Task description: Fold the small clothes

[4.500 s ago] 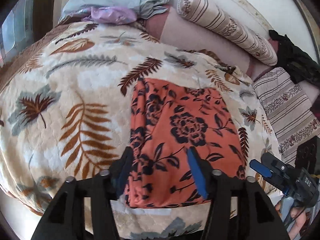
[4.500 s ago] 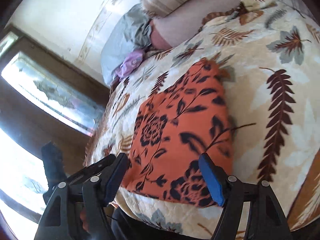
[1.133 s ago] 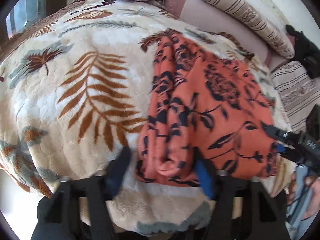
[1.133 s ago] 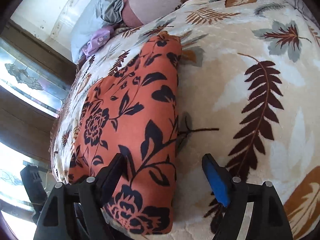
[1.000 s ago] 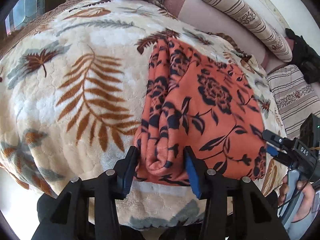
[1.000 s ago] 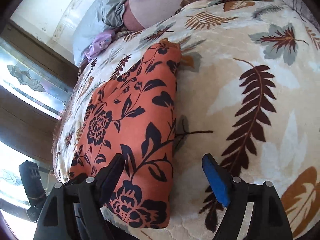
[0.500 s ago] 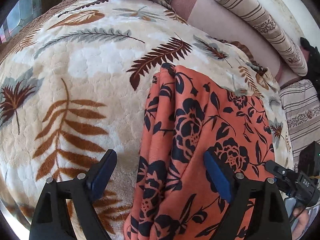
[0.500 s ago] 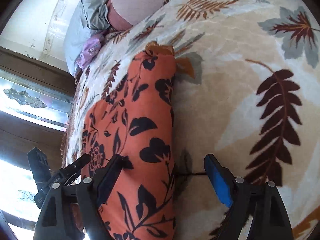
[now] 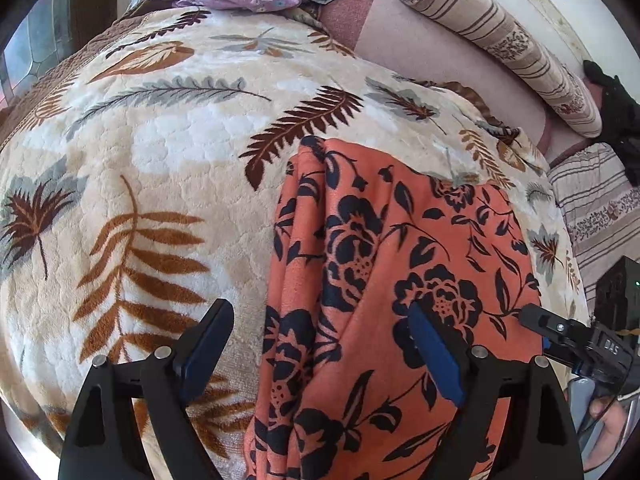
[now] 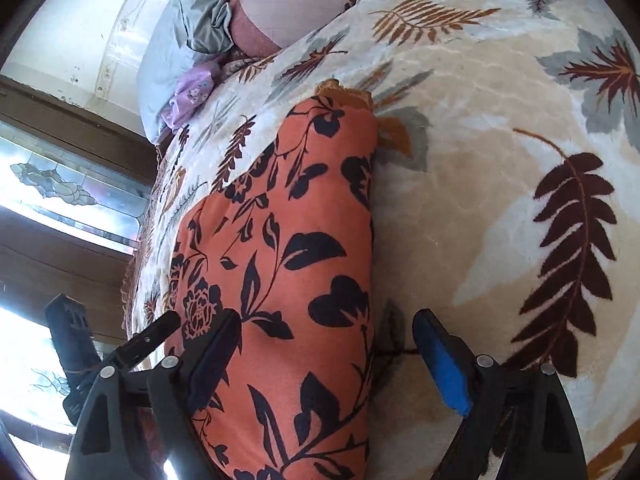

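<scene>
Both the left gripper [image 9: 320,348] and right gripper [image 10: 326,346] are held wide open, nothing gripped. The folded garment [image 9: 400,280] could be dragged askew if only its top layer is pinched.

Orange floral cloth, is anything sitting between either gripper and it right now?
Nothing visible. The orange floral cloth lies bare on the leaf-print blanket, with the left gripper and right gripper open directly over its edges.

A bed fills the room, spread with a cream leaf-print blanket [image 9: 160,152]. Far off lie a striped bolster [image 9: 500,36] and grey pillow [image 10: 176,40]; a bright stained-glass window [image 10: 60,188] stands left.
</scene>
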Demonstrator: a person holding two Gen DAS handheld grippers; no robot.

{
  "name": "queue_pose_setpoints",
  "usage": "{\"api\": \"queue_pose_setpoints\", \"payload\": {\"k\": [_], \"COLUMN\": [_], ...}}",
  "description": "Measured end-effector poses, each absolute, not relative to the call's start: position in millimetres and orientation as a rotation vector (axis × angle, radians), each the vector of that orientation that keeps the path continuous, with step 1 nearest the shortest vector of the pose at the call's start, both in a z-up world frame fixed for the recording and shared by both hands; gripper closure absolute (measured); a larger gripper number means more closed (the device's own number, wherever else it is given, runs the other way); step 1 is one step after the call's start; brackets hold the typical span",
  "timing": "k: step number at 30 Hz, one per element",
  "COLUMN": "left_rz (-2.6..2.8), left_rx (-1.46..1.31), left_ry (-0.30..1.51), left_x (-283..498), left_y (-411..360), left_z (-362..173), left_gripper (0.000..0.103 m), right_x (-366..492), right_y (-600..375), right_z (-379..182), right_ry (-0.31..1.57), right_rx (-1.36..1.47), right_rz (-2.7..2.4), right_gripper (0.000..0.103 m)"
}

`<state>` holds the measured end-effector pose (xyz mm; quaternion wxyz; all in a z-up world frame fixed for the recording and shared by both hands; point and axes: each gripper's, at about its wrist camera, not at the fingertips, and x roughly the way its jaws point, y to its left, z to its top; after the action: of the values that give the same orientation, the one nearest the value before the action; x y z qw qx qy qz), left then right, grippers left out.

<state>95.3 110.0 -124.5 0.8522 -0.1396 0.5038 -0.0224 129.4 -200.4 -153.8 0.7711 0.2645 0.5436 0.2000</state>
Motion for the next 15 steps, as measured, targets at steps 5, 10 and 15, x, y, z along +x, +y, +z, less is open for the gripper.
{"api": "queue_pose_setpoints", "payload": {"k": [5, 10, 15], "left_rz": [-0.091, -0.121, -0.181], "left_rx": [-0.330, -0.328, -0.329], "left_ry": [1.106, 1.103, 1.093], "left_x": [99, 100, 102], "left_y": [112, 113, 111], "left_z": [-147, -148, -151], "left_gripper": [0.013, 0.015, 0.031], "right_x": [131, 133, 135], "right_y": [-195, -180, -165], "right_z": [-157, -156, -157], "right_ry": [1.175, 1.171, 1.172], "right_rx": [0.571, 0.487, 0.409], "right_rz": [0.438, 0.454, 0.468], "right_gripper": [0.013, 0.015, 0.040]}}
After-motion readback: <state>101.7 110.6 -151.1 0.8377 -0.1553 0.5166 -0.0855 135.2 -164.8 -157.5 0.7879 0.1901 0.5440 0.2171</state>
